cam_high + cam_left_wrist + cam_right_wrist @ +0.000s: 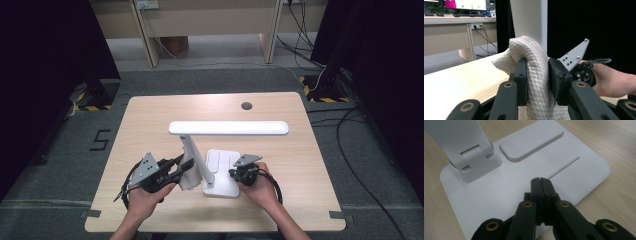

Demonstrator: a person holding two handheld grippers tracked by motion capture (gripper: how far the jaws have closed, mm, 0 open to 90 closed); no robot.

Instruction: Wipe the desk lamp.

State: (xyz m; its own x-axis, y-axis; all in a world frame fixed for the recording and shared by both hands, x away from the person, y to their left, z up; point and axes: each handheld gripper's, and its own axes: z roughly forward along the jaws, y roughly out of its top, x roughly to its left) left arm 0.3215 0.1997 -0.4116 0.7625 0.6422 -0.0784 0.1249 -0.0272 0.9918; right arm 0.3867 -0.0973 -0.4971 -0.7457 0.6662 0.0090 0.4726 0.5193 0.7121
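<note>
A white desk lamp stands on the wooden table (150,115), its long head (228,127) level above a slanted arm (196,155) and a flat base (222,189). My left gripper (177,167) is shut on a white quilted cloth (188,175) held against the lamp's arm. In the left gripper view the cloth (529,55) bulges between the pads (521,72), right in front of the arm (529,20). My right gripper (234,172) is shut, its tips (540,182) over the base (486,195) near a thin groove, and whether they touch it I cannot tell.
A ribbed pad (531,141) and the arm's hinge (474,160) sit on the base. A round cable hole (246,105) is at the table's far side. Cables (350,150) run over the floor on the right. Wooden desks (210,20) stand behind.
</note>
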